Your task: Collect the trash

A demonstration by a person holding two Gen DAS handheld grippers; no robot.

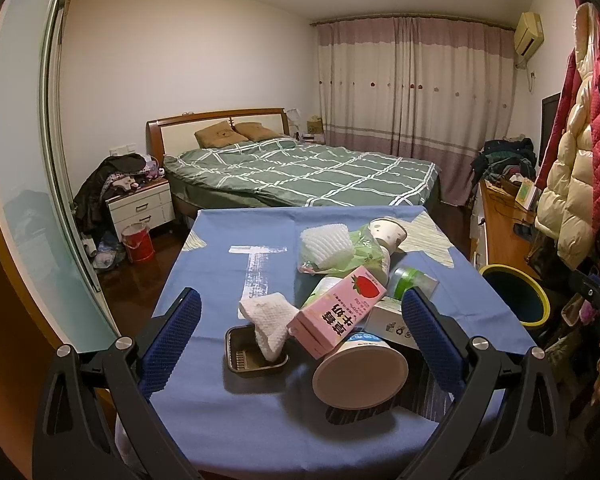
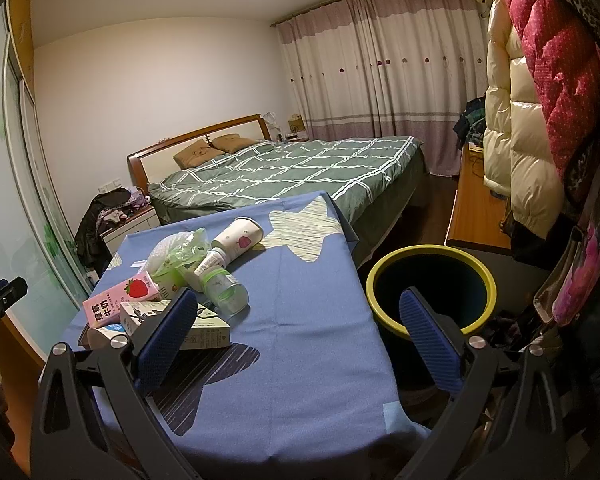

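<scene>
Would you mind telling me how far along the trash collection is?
Nothing looks done: the bin shows no trash inside. Nothing is in hand; the left gripper and right gripper are open. The pink carton, cups, tissue and tray remain on the table.

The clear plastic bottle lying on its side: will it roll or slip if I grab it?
The clear plastic bottle lies on its side, so a nudge probably rolls it. It looks empty, likely light and crushable. Its smooth wall may slip; the table beside it is open.
</scene>
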